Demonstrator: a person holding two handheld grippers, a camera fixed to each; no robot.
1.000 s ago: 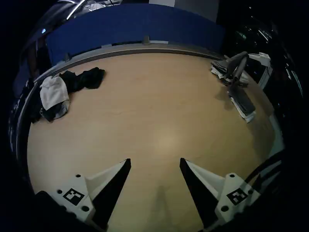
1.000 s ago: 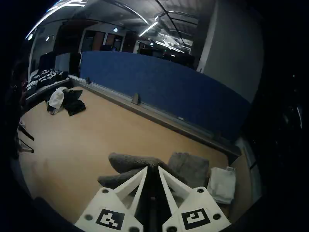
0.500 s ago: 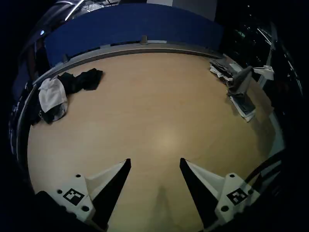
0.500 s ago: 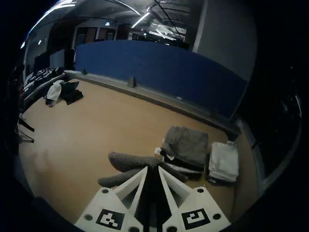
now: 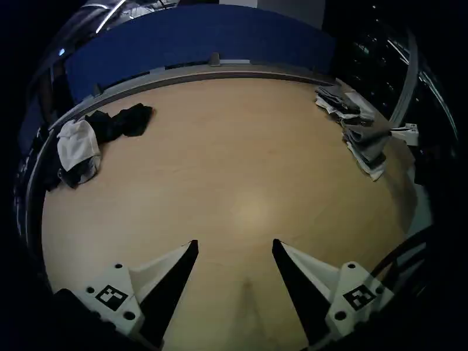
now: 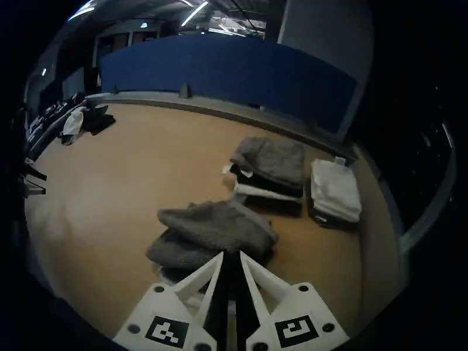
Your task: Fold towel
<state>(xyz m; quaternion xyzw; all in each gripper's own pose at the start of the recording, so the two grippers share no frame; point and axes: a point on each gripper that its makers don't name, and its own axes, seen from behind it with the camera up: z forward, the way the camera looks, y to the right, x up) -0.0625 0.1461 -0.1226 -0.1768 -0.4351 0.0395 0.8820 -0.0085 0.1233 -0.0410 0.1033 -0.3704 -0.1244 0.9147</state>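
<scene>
Right gripper view: right gripper (image 6: 231, 257) with fingers drawn almost together, only a thin slit between, nipped on the near edge of the grey towel (image 6: 216, 231). Already folded into a thick bundle, and held by one edge, probably to lower it flat without spilling the folds. Sits near the right-hand edge of the desk (image 6: 105, 193), just on the near side of a stack of folded towels (image 6: 272, 167) and a white folded towel (image 6: 334, 190) toward the far right corner. Looks bound for that row, with the folding seemingly all but done.

Left gripper view: left gripper (image 5: 234, 248) spread wide, gripping nothing, poised over bare desk by the front edge, likely parked clear of the work. Heap of clothes (image 5: 88, 140) at the far left corner, near the blue partition (image 5: 193, 41) along the far edge.

Hard to tell whether the bundle rests on the desk or hangs just above. Something pale and dark under its near edge, too cut off by the fingers to name. Actual bite on the cloth hidden behind the fingertips, so judged rather than seen.
</scene>
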